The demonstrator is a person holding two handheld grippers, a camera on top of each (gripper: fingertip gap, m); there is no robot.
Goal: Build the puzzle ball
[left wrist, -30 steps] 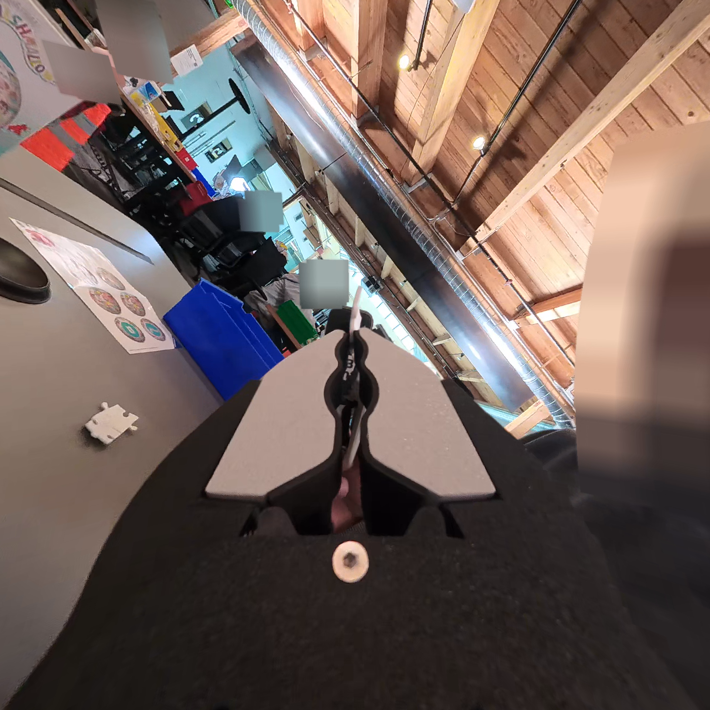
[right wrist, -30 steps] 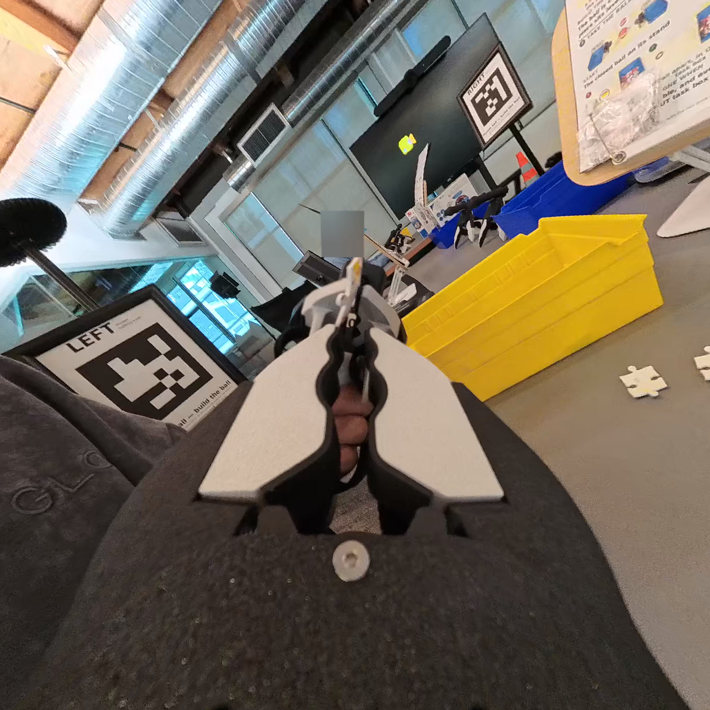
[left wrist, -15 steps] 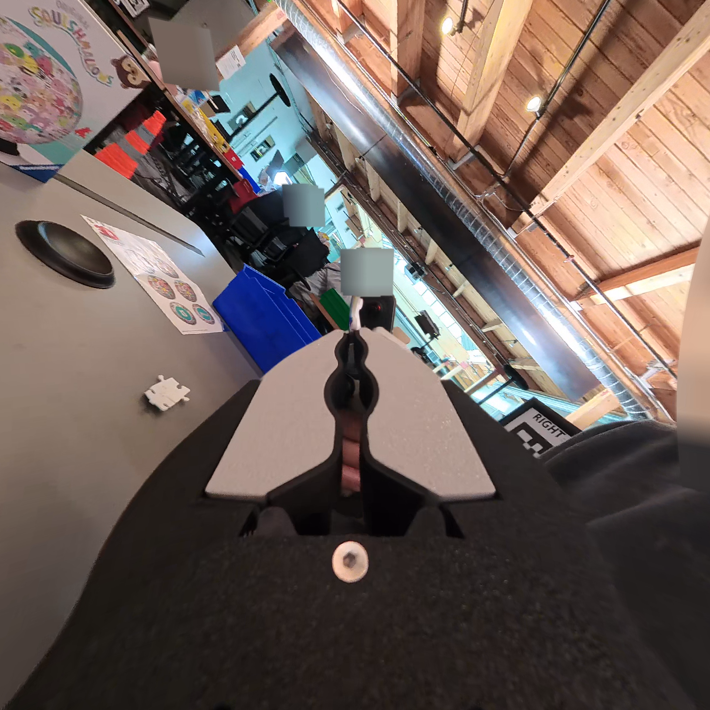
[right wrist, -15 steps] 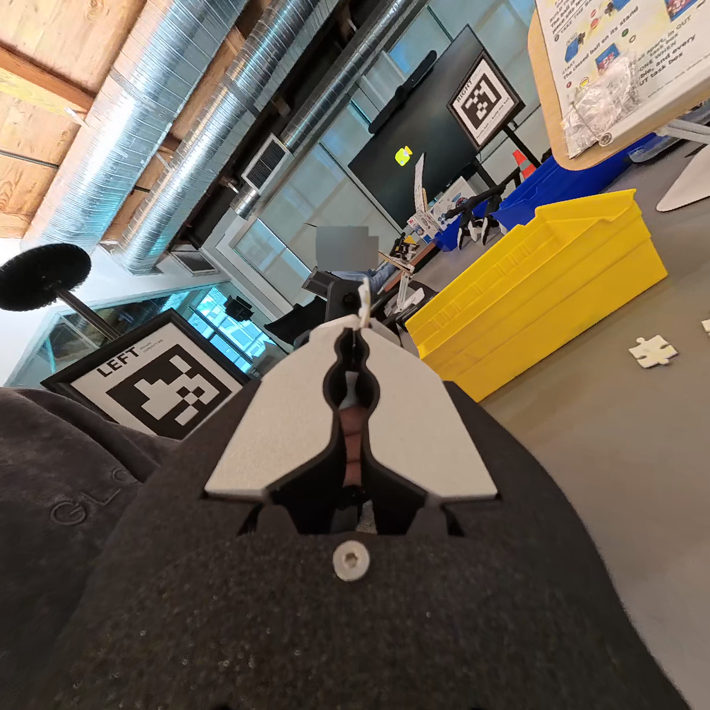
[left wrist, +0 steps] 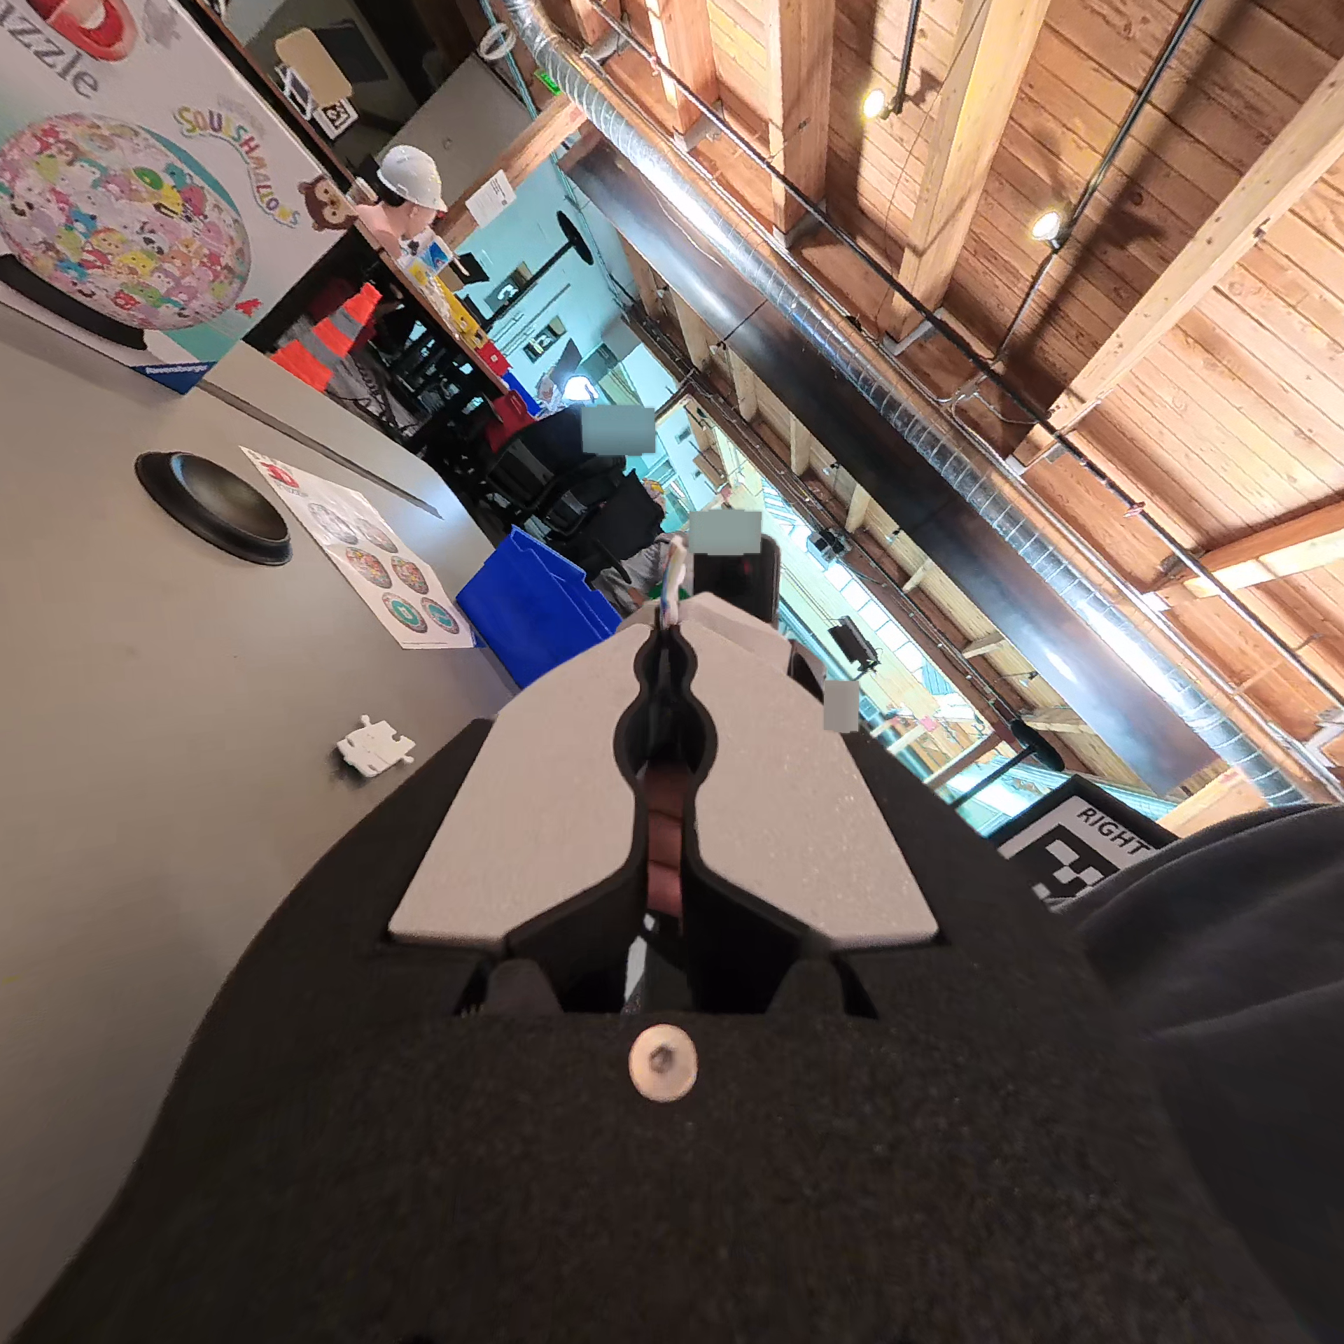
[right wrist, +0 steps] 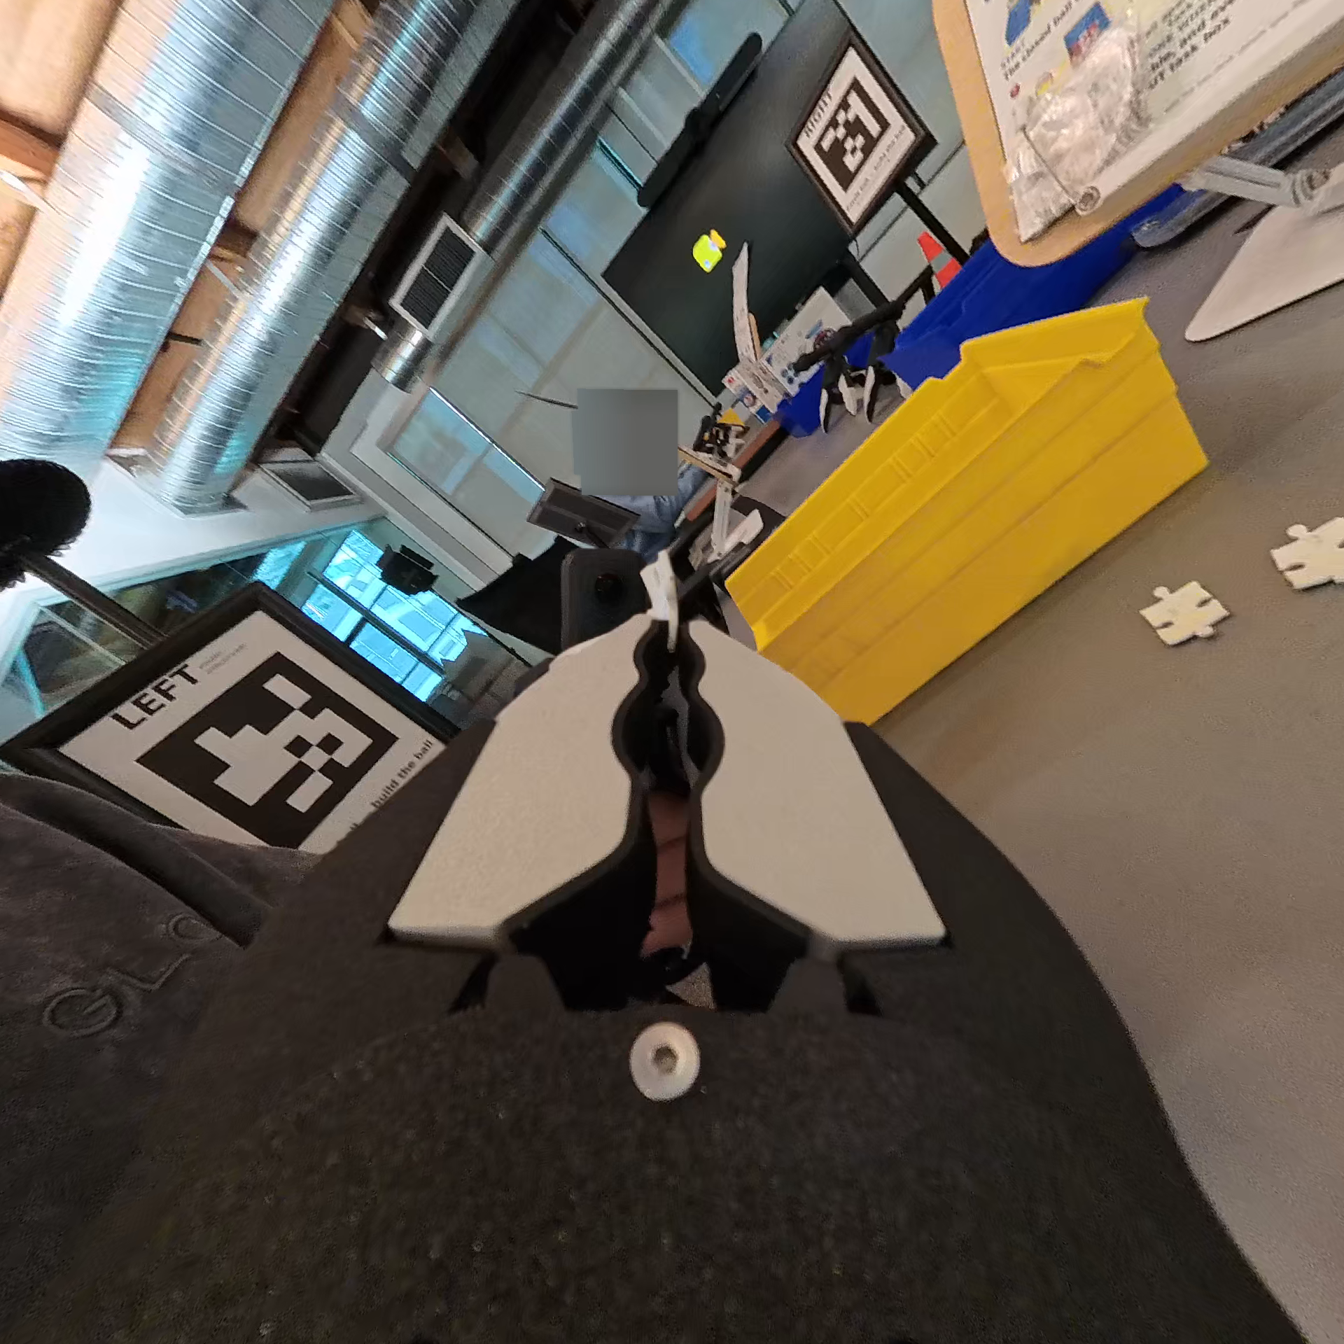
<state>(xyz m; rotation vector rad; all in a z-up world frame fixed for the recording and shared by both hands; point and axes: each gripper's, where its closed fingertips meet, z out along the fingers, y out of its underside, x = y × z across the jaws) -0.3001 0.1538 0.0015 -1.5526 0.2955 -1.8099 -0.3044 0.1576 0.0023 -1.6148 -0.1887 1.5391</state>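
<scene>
My left gripper (left wrist: 668, 629) is shut on a thin puzzle piece (left wrist: 673, 582) that shows edge-on, sticking out past the tips. My right gripper (right wrist: 669, 634) is shut on a white puzzle piece (right wrist: 662, 593), also edge-on. Both are held up in the air, tip to tip: the right gripper's grey finger (left wrist: 734, 629) shows just behind the left tips. Whether the two pieces touch is hidden. One loose white piece (left wrist: 374, 745) lies on the grey table to the left, and two more (right wrist: 1182, 614) (right wrist: 1313, 553) lie to the right.
A black ring stand (left wrist: 214, 505), an instruction sheet (left wrist: 364, 553), the puzzle box (left wrist: 131, 204) and a blue bin (left wrist: 538, 604) are on the left. A yellow bin (right wrist: 967, 494), a marker sign (right wrist: 240, 749) and a tilted board on a stand (right wrist: 1134, 124) are on the right. Both grippers' tips are close together, under 4 cm apart.
Both grippers have turned while staying shut on their pieces. The left view has swung toward the table, so the ring stand and box now show. The grippers remain tip to tip.
</scene>
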